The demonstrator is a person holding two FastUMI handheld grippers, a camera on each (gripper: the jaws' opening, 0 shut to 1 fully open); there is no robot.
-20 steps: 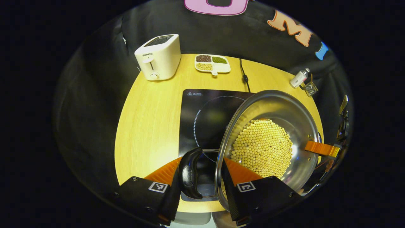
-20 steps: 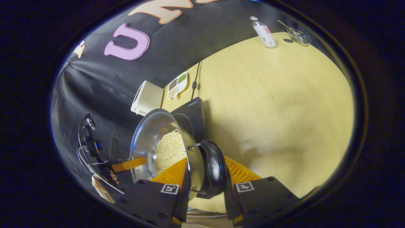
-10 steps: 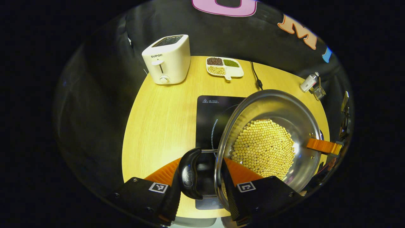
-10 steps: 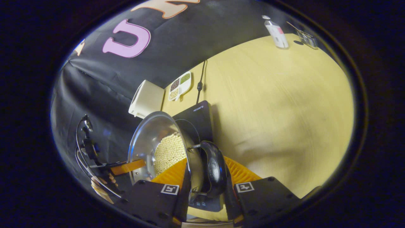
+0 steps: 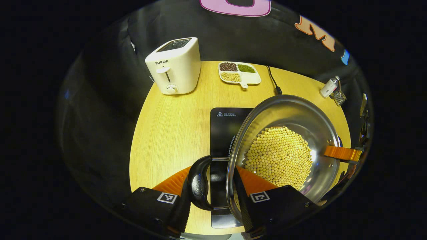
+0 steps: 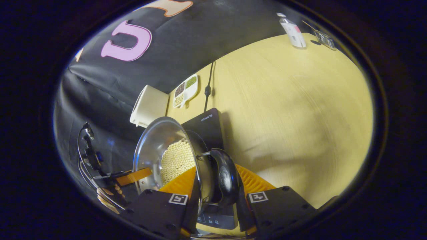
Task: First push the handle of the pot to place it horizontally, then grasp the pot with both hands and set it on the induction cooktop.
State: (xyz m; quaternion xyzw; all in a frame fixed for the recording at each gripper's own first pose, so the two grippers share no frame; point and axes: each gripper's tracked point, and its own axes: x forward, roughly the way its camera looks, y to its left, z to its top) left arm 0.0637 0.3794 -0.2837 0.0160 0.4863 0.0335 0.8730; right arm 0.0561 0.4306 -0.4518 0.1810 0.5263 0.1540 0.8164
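A black cloth wall closes in the booth behind a pale wooden desk [image 5: 173, 126], which runs wide and bare beyond the right tongs [image 6: 216, 203] in the right gripper view. Ahead of the left tongs [image 5: 213, 196], partly under what they carry, lies the black induction cooktop [image 5: 223, 130], flat on the desk; it also shows beyond the right tongs' tips [image 6: 206, 125]. The steel pot [image 5: 287, 116], its bottom covered with yellow beans [image 5: 278, 156], hangs above the cooktop, lifted between the two tongs. The left tongs are closed to a narrow gap over the pot's near side, one finger outside the black side handle [image 5: 199, 182] and the other inside the rim, both pressing. Across the pot from them, one finger of the right tongs reaches over the far rim [image 5: 342, 153]. In the right gripper view the right tongs grip the same way, narrowly closed on the other black handle [image 6: 226, 176] and the pot wall [image 6: 156, 140], with the left tongs [image 6: 133, 176] and a person's hand [image 6: 110, 196] beyond. Farther ahead of the left tongs and to their left stands a white toaster [image 5: 175, 66]; straight ahead, a divided dish of grains [image 5: 239, 72] and a black cable [image 5: 274, 81]; far right, a small bottle [image 5: 328, 87].
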